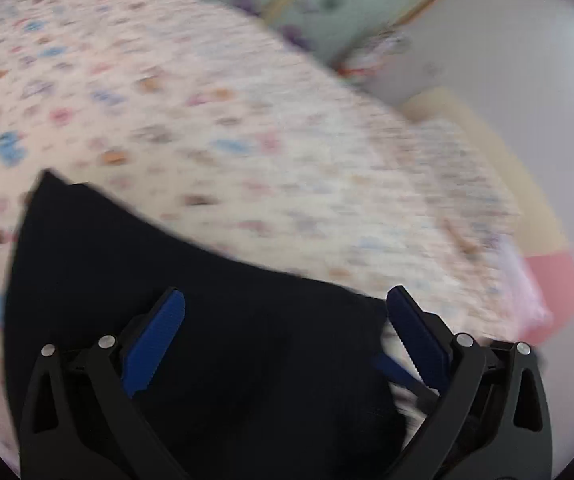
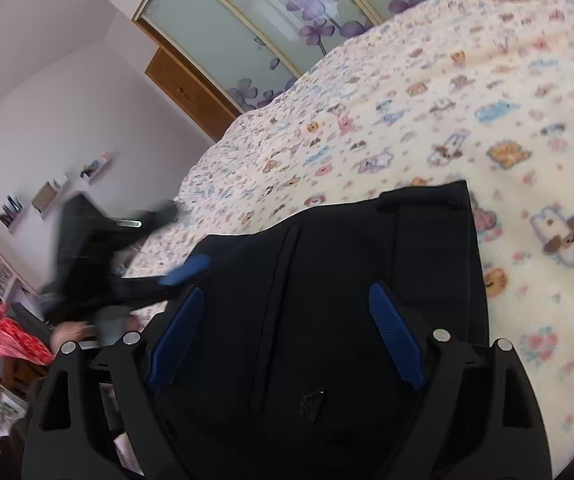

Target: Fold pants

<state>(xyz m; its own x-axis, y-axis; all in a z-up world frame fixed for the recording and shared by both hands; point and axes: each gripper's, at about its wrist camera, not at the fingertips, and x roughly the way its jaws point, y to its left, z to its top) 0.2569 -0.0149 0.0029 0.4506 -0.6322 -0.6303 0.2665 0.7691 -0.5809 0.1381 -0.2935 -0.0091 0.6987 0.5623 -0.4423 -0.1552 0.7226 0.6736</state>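
Note:
Dark navy pants (image 1: 135,264) lie folded on a bed with a cartoon-animal bedspread (image 1: 191,92). In the left wrist view my left gripper (image 1: 287,304) hangs open just above the pants, its blue pads wide apart and nothing between them. In the right wrist view the pants (image 2: 367,248) show a seam and a waistband end toward the far right. My right gripper (image 2: 287,300) is open over them, empty. The left gripper (image 2: 183,270) also shows in that view, blurred, at the pants' left edge.
The bedspread (image 2: 467,92) stretches far beyond the pants. A wardrobe with purple-flower glass doors (image 2: 271,12) stands past the bed. Shelves and red cloth (image 2: 11,336) sit at the left wall. A pink and yellow surface (image 1: 547,272) lies beyond the bed edge.

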